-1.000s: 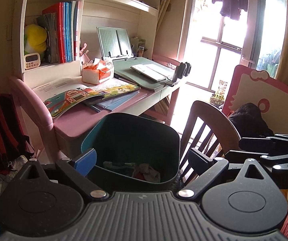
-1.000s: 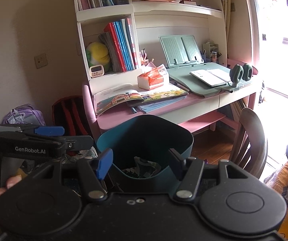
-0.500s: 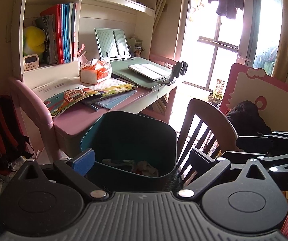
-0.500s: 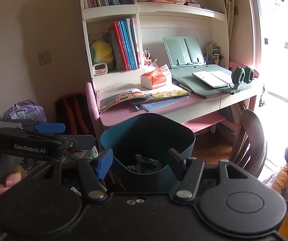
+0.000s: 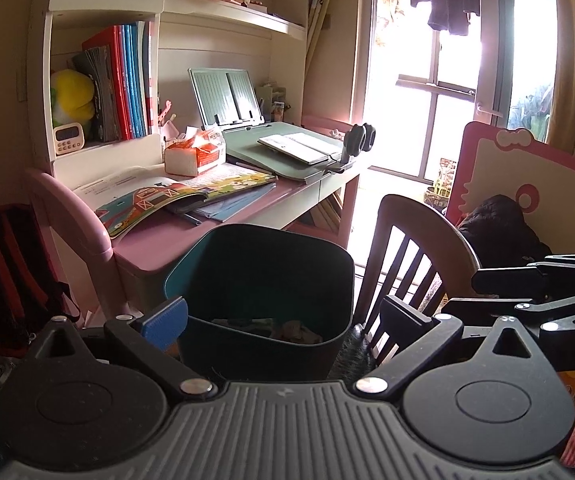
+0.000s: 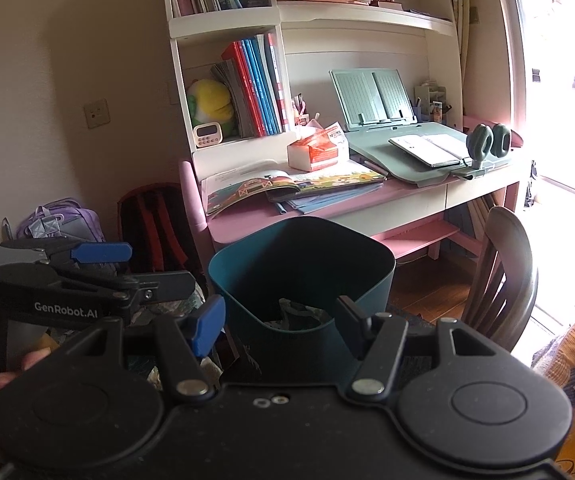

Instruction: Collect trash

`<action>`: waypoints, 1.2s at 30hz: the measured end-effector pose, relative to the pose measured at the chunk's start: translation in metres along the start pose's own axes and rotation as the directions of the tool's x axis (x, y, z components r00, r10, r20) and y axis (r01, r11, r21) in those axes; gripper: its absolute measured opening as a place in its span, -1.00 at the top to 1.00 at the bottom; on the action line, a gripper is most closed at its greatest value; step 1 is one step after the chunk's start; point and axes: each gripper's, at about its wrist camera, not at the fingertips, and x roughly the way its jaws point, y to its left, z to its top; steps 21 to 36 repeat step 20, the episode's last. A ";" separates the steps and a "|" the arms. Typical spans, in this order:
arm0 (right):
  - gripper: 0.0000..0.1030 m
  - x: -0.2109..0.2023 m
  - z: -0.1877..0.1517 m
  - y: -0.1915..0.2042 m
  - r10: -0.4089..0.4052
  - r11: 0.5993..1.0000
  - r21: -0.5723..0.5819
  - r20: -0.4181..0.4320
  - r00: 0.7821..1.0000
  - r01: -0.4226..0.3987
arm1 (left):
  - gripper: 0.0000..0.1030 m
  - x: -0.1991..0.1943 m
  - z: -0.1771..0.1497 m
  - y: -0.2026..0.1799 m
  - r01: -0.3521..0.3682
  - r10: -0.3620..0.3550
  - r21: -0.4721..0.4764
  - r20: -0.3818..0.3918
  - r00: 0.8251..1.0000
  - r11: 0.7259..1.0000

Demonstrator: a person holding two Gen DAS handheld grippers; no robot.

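Note:
A dark teal trash bin [image 5: 263, 264] stands on the floor in front of the pink desk, with crumpled trash [image 5: 291, 330] at its bottom. It also shows in the right wrist view [image 6: 303, 264], with trash [image 6: 291, 312] inside. My left gripper [image 5: 283, 320] is open and empty, just short of the bin's near rim. My right gripper [image 6: 279, 322] is open and empty at the bin's near rim. The left gripper shows at the left of the right wrist view [image 6: 99, 254], and the right gripper at the right of the left wrist view [image 5: 527, 280].
A pink desk [image 5: 159, 240] holds open books [image 5: 175, 196], a tissue box [image 5: 193, 156] and a green reading stand [image 5: 287, 152]. A wooden chair [image 5: 419, 256] stands right of the bin. Backpacks [image 6: 155, 224] lie left of the desk. A bright window [image 5: 439, 80] is at the right.
Both grippers have drawn back and tilted up a little, so the bin sits lower in both views and less of its inside shows. Both stay open.

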 end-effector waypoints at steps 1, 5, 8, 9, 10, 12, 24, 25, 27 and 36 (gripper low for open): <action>-0.17 -0.001 -0.001 0.000 0.000 1.000 0.000 0.000 1.000 0.000 | -1.00 0.000 -0.001 -0.001 -0.003 0.003 0.004 -0.001 1.000 1.000; -0.18 -0.003 -0.002 0.000 0.001 1.000 -0.001 0.002 1.000 -0.001 | -1.00 -0.001 -0.006 -0.007 -0.005 0.004 0.028 0.005 1.000 1.000; -0.18 -0.003 -0.003 0.000 0.001 1.000 0.002 -0.002 1.000 -0.001 | -1.00 -0.002 -0.007 -0.008 -0.003 0.003 0.031 0.004 1.000 1.000; -0.18 -0.004 -0.005 0.000 0.002 1.000 0.003 -0.003 1.000 -0.002 | -1.00 -0.002 -0.008 -0.008 0.000 0.000 0.026 0.005 1.000 1.000; -0.18 -0.005 -0.005 0.000 0.003 1.000 0.003 -0.004 1.000 -0.002 | -1.00 -0.003 -0.008 -0.007 0.001 -0.001 0.023 0.009 1.000 1.000; -0.18 -0.005 -0.007 0.001 0.005 1.000 0.001 -0.007 1.000 -0.005 | -1.00 -0.005 -0.010 -0.007 0.001 -0.001 0.022 0.013 1.000 1.000; -0.18 0.002 -0.007 0.003 0.017 1.000 0.003 -0.022 1.000 -0.016 | -1.00 -0.011 -0.015 0.007 -0.003 0.004 -0.014 0.012 1.000 1.000; -0.18 0.002 -0.007 0.003 0.017 1.000 0.003 -0.022 1.000 -0.016 | -1.00 -0.011 -0.015 0.007 -0.003 0.004 -0.014 0.012 1.000 1.000; -0.18 0.002 -0.007 0.003 0.017 1.000 0.003 -0.022 1.000 -0.016 | -1.00 -0.011 -0.015 0.007 -0.003 0.004 -0.014 0.012 1.000 1.000; -0.18 0.002 -0.007 0.003 0.017 1.000 0.003 -0.022 1.000 -0.016 | -1.00 -0.011 -0.015 0.007 -0.003 0.004 -0.014 0.012 1.000 1.000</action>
